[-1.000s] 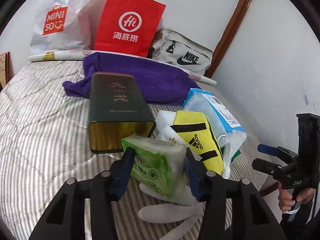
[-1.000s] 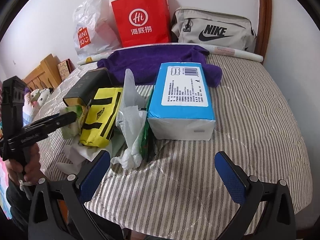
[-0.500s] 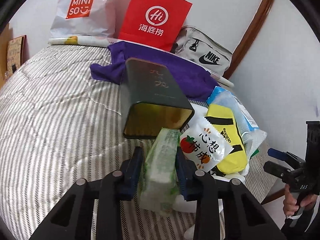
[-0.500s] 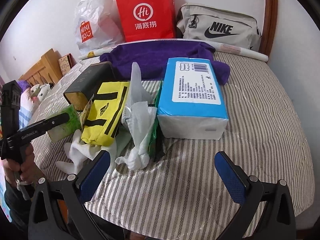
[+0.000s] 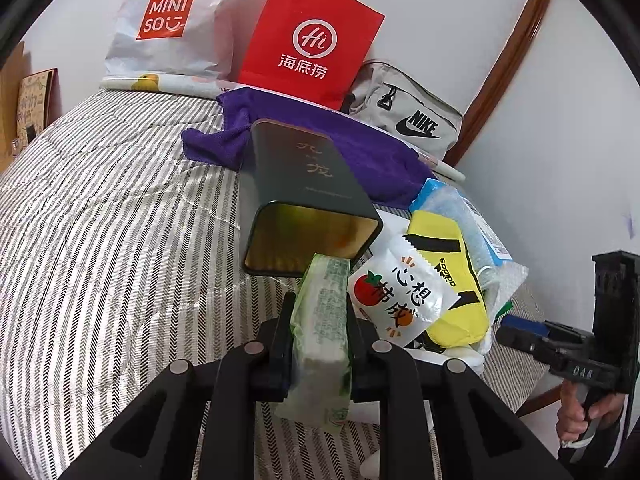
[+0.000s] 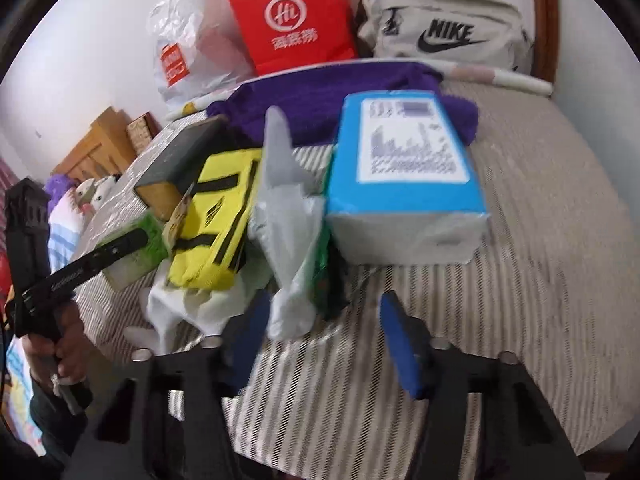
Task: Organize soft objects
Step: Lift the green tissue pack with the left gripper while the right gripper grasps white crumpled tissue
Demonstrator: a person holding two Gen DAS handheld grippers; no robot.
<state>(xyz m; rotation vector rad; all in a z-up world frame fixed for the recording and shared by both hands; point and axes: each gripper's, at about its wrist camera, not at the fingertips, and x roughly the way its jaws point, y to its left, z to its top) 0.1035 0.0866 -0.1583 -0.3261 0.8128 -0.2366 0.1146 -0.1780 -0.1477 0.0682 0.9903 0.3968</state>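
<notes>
My left gripper [image 5: 319, 304] is closing on a green tissue pack [image 5: 320, 332], which stands on edge with both pads pressing its sides, just in front of the open end of a dark tin box [image 5: 308, 184]. A tomato-print packet [image 5: 404, 300] and a yellow Adidas pouch [image 5: 452, 276] lie to its right. My right gripper [image 6: 324, 344] hovers over the striped bedding [image 6: 540, 280] with its jaws closing and touching nothing. The lower end of a white plastic bag [image 6: 288, 220] lies beside its left pad. A blue tissue pack [image 6: 404, 176] sits just beyond.
A purple towel [image 5: 360, 148] is spread behind the tin. Along the wall stand a Miniso bag [image 5: 168, 28], a red paper bag [image 5: 312, 48] and a grey Nike bag [image 5: 408, 116]. Bare bedding stretches left [image 5: 100, 220]. The bed's edge runs at the right.
The left gripper has squeezed the green pack, turned it on edge and brought it toward the tin's mouth. The right gripper's jaws have narrowed from wide apart and moved closer to the white bag.
</notes>
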